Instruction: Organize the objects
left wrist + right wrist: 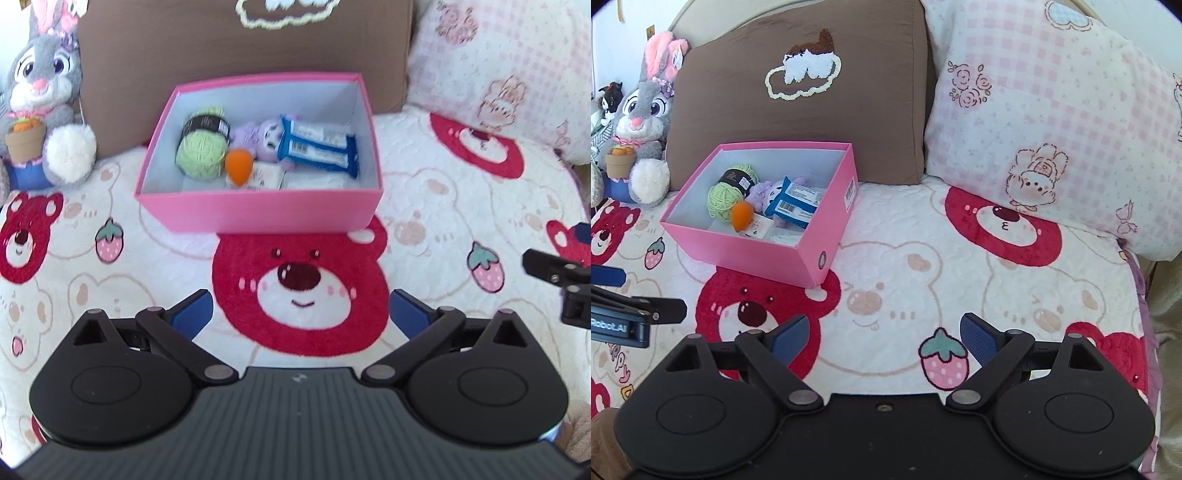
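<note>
A pink box [258, 212] [746, 251] stands on the bear-print blanket in front of a brown pillow. Inside it lie a green yarn ball [201, 149] [724, 199], an orange carrot toy [239, 166] [741, 216], a purple plush [258, 138] [762, 192], blue snack packets [319, 147] [794, 203] and small white packets [314, 181]. My left gripper [300, 314] hovers over the blanket short of the box, open and empty. My right gripper [882, 338] hangs to the right of the box, open and empty. Each gripper shows at the edge of the other's view.
A grey bunny plush [44, 107] [641, 136] sits left of the brown pillow [243, 48] [798, 96]. A pink checked pillow [509, 70] [1045, 129] leans at the right. The blanket [443, 229] [923, 266] ends at the bed's right edge.
</note>
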`<action>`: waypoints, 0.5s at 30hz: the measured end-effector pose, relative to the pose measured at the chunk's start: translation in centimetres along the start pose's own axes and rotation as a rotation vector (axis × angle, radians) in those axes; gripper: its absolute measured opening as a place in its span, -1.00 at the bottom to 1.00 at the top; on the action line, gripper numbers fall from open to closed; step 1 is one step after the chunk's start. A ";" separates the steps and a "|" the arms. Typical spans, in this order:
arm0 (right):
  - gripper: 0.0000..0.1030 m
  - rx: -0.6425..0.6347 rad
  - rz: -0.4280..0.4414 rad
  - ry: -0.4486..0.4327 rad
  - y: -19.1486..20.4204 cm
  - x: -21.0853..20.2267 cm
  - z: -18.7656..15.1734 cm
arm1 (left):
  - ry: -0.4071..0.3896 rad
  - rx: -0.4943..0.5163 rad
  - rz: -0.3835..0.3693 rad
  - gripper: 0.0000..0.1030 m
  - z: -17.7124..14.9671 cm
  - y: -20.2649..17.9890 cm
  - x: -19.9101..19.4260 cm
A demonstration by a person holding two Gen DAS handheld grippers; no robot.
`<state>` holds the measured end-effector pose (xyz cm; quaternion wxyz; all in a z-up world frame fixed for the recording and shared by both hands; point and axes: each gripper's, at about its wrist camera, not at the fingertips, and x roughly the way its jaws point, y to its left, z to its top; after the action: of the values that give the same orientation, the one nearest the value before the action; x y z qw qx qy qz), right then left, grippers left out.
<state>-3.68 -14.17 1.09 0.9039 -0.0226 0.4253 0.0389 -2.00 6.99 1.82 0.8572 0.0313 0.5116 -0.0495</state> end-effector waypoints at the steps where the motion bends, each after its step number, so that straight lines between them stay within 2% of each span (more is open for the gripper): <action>1: 0.77 0.005 0.000 0.001 -0.1 0.0 0.0 | 0.020 -0.006 0.017 1.00 0.0 -0.1 0.4; 5: 0.78 0.016 0.000 0.007 -0.2 -0.1 -0.1 | 0.008 0.008 0.055 1.00 -0.4 -0.7 0.8; 15: 0.78 0.035 -0.007 0.034 -0.3 0.3 -0.5 | 0.019 -0.010 0.045 1.00 -0.9 -1.6 0.9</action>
<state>-3.82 -14.50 0.51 0.8970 -0.0089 0.4411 0.0279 -2.55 5.45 0.63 0.8533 0.0389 0.5192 -0.0274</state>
